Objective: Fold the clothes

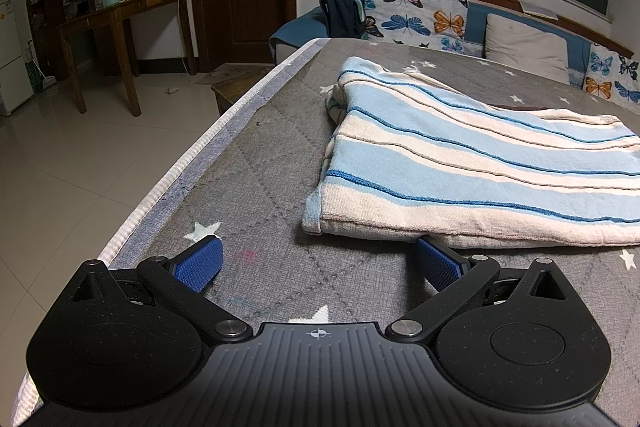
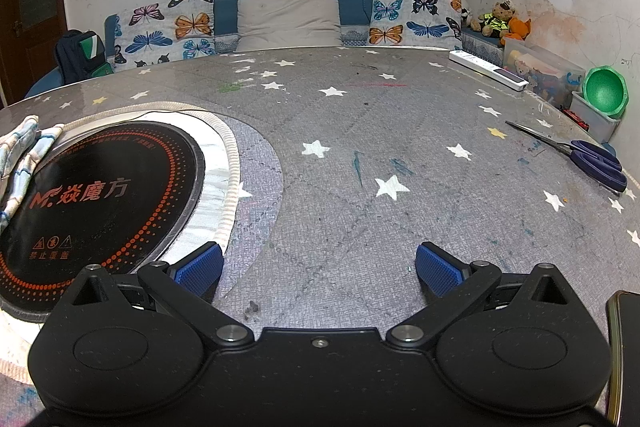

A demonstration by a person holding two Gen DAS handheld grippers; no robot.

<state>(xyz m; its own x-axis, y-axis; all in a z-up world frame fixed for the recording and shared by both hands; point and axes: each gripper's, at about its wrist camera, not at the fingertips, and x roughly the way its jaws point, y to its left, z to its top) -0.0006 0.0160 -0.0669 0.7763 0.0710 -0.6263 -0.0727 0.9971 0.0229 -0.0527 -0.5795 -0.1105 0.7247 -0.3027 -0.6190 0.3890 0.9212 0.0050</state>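
We hold left gripper (image 1: 318, 261) and right gripper (image 2: 319, 263) with jaws apart, empty. Striped towel (image 1: 480, 171) lies folded on worktop (image 1: 260, 187), near edge just ahead. We should pinch both near corners together, lift evenly.

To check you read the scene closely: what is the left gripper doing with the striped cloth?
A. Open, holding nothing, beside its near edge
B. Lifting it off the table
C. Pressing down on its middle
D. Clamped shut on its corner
A: the left gripper is open and empty, with the striped cloth lying folded on the table ahead.
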